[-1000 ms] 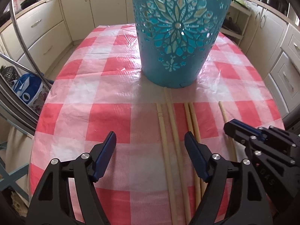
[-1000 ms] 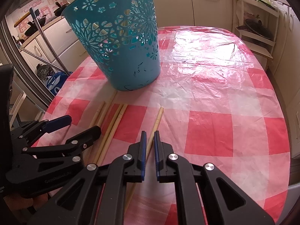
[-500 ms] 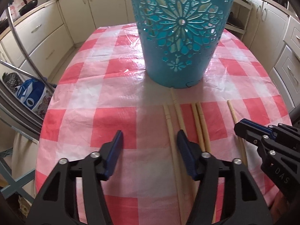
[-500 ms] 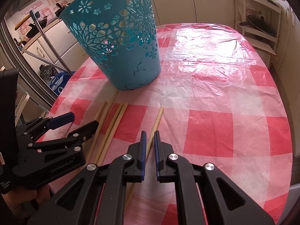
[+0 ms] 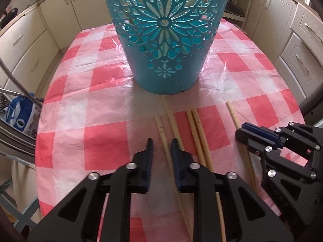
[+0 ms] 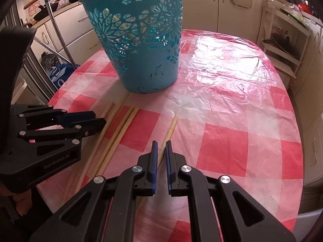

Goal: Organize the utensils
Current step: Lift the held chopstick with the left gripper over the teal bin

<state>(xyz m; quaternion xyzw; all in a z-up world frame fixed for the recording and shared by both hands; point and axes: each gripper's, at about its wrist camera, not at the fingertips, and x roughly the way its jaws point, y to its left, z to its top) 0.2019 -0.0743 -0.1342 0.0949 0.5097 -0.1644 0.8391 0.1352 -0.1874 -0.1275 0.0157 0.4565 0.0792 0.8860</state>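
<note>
A teal cut-out basket [image 5: 165, 40] [image 6: 141, 46] stands upright on the checked tablecloth [image 5: 90, 111]. Several wooden chopsticks lie side by side in front of it. My left gripper [image 5: 161, 141] [image 6: 99, 121] is closing around the leftmost chopstick [image 5: 160, 129]. The stick lies against the right pad, and a gap shows at the left pad. A second stick [image 5: 171, 117] and a pair [image 5: 194, 125] lie just to the right. My right gripper [image 6: 161, 143] [image 5: 241, 129] is shut on the separate rightmost chopstick [image 6: 172, 127], which still rests on the cloth.
Cream cabinets [image 5: 30, 40] ring the table. A metal chair frame [image 5: 18, 137] and a blue bag [image 5: 18, 113] sit past the left table edge. A white shelf rack [image 6: 282, 46] stands at the far right. The cloth's right half [image 6: 232, 100] holds no objects.
The left jaws have narrowed from wide apart to a small gap around the leftmost chopstick. The right gripper has stayed shut on its chopstick, and neither hand has moved far.
</note>
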